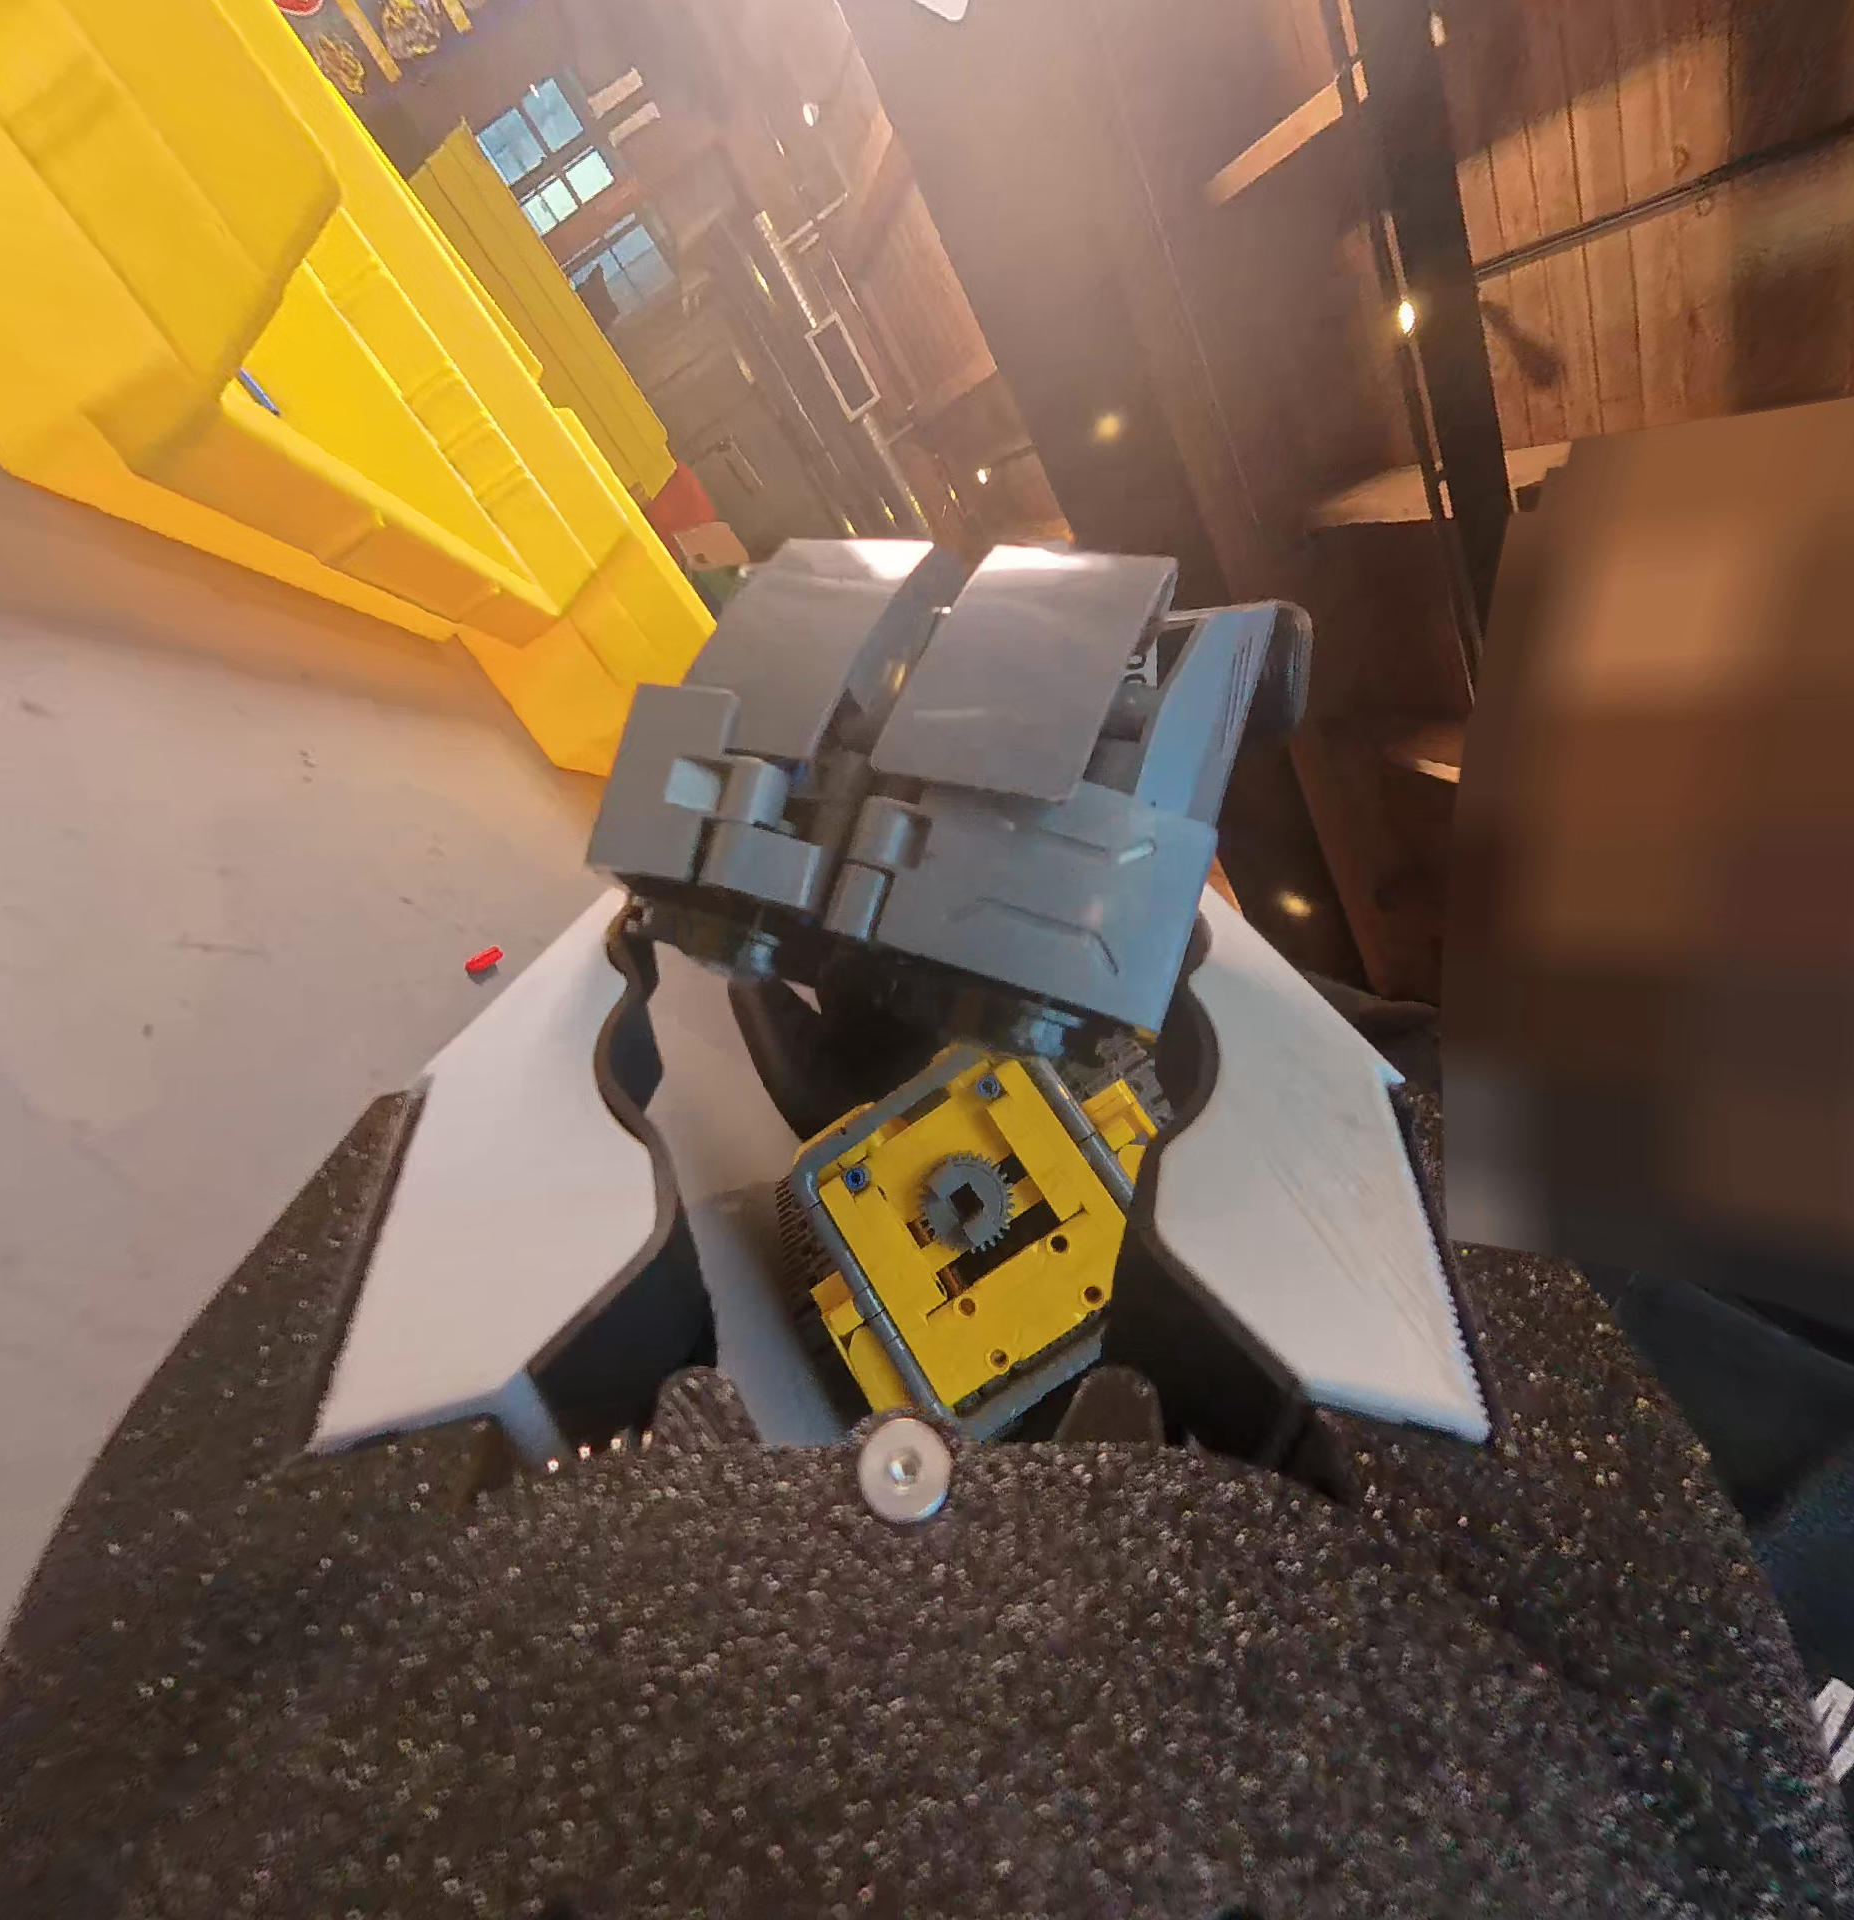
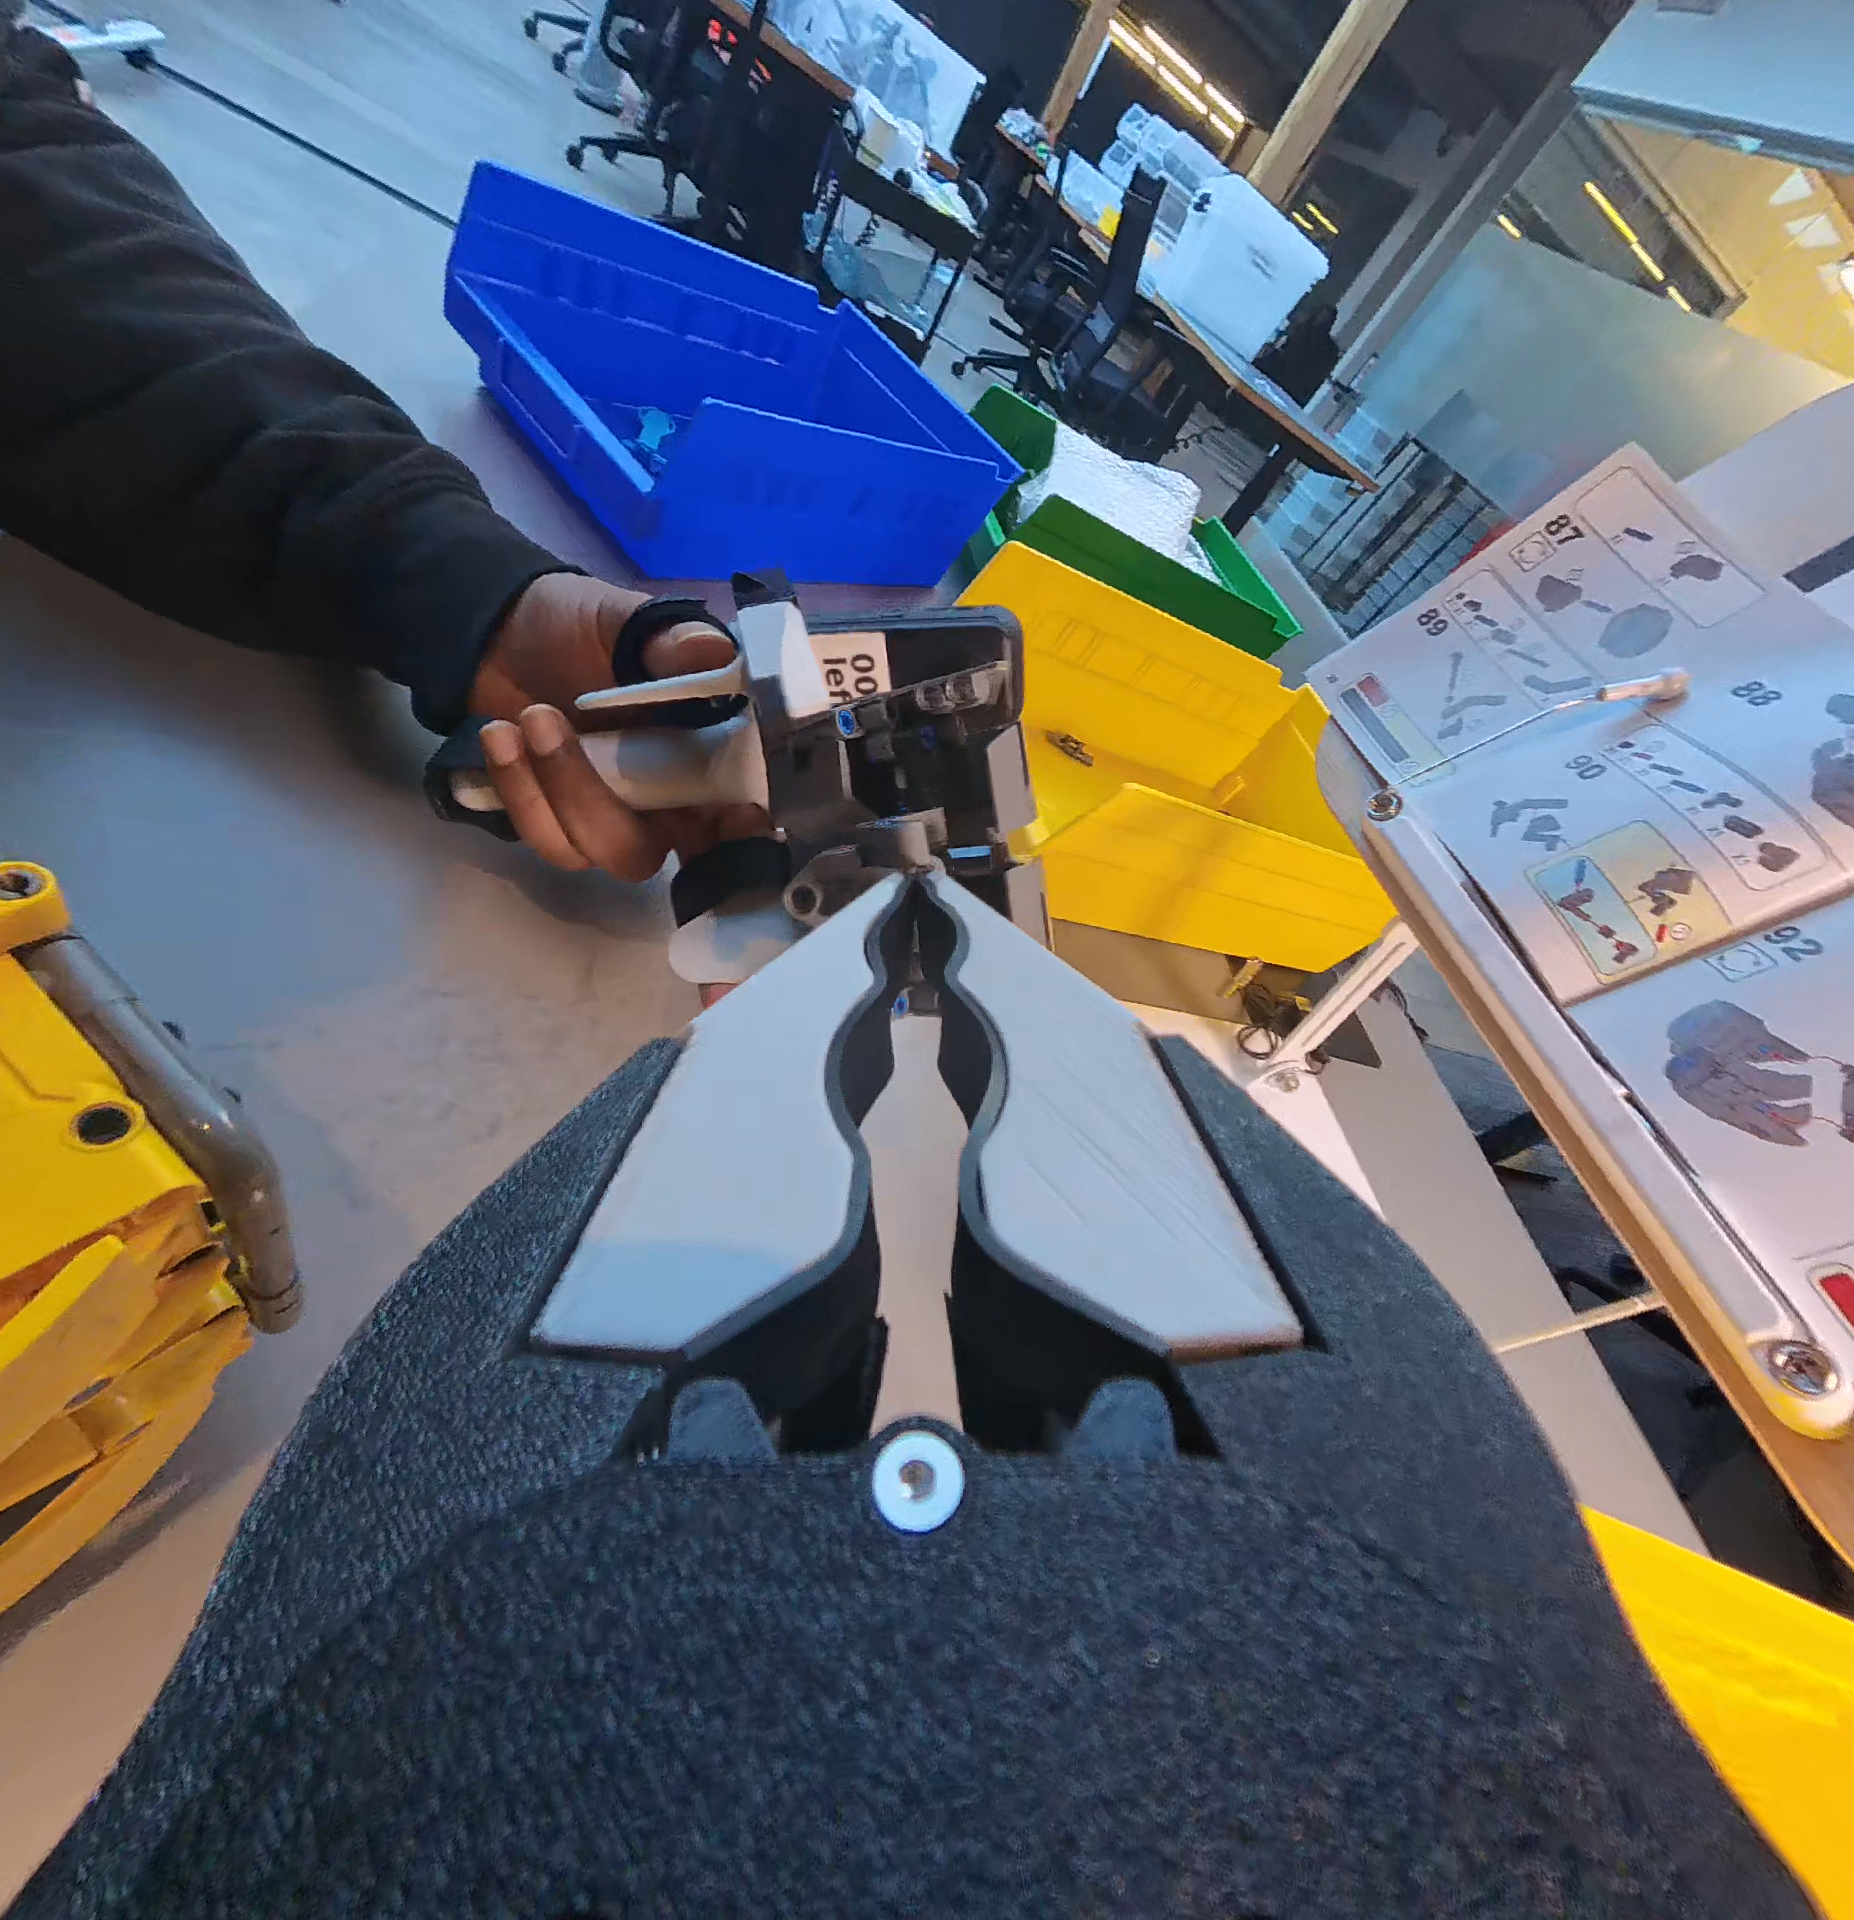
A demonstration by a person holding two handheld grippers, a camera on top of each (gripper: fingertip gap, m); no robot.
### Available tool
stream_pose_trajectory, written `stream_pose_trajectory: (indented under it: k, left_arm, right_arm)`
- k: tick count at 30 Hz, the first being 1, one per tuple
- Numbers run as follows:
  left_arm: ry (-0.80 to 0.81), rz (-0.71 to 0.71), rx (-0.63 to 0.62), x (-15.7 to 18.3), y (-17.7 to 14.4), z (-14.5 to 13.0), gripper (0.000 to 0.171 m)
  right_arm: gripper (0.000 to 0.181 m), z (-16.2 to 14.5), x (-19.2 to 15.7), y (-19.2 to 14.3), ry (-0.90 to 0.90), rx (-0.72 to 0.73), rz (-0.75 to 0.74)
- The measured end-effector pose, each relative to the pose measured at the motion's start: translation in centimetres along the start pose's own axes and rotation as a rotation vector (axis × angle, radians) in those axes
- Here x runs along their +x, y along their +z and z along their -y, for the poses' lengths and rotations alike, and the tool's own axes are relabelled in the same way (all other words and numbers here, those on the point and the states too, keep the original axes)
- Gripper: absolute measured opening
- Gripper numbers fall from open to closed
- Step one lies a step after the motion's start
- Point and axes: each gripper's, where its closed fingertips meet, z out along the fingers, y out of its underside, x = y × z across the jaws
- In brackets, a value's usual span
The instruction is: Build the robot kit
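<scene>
My left gripper [image 1: 915, 935] is spread wide, with both fingers pressed on the sides of a large grey brick-built assembly [image 1: 902, 748] that it holds tilted above the table. In the right wrist view a hand [image 2: 570, 748] holds that gripper, with the same assembly [image 2: 881, 748] in its jaws. My right gripper [image 2: 918, 883] is shut. Its tips touch a small grey piece [image 2: 902, 842] at the assembly's lower edge, and I cannot see anything between the pads. A yellow brick model with a grey gear [image 1: 990, 1236] lies below the assembly.
Yellow bins [image 1: 279, 312] stand at the table's far left, and a tiny red piece [image 1: 483, 959] lies on the table. The right wrist view shows a blue bin [image 2: 715, 416], a green bin [image 2: 1131, 540], yellow bins [image 2: 1193, 790], an open instruction booklet on a stand [image 2: 1629, 779] and the yellow model [image 2: 71, 1195]. My hands' fingertips stand some 4 centimeters from each other.
</scene>
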Motion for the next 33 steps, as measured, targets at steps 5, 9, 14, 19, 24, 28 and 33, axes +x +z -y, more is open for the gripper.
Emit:
stream_pose_trajectory:
  k: [5,9,14,19,24,28,33]
  left_arm:
    - [-0.022,0.012,0.093,-0.3,-0.6,1.3,0.097]
    - [-0.013,0.037,0.110,-0.6,-0.7,1.5,0.097]
    - [0.028,0.057,0.056,-0.5,0.3,0.2,0.097]
    - [0.089,-0.015,-0.007,1.1,0.7,-0.5,0.100]
    - [0.053,-0.119,-0.043,2.6,0.9,-1.0,0.108]
    - [-0.008,-0.187,-0.059,3.2,1.0,-1.5,0.113]
    - [0.035,-0.165,-0.081,2.8,0.5,-1.5,0.120]
  right_arm:
    - [0.022,0.5,0.2,-0.1,0.029,0.024,-0.012]
    - [0.054,-0.3,-0.4,1.1,-0.028,-0.047,-0.028]
    - [0.028,-0.6,-0.9,1.9,-0.111,-0.070,-0.057]
    - [0.012,1.3,-1.6,0.6,-0.014,0.051,0.050]
    - [0.007,2.4,-2.3,-0.4,0.053,0.112,0.145]
    - [0.007,3.0,-2.9,-0.8,0.117,0.176,0.208]
    - [0.007,4.2,-3.0,-1.7,0.243,0.280,0.301]
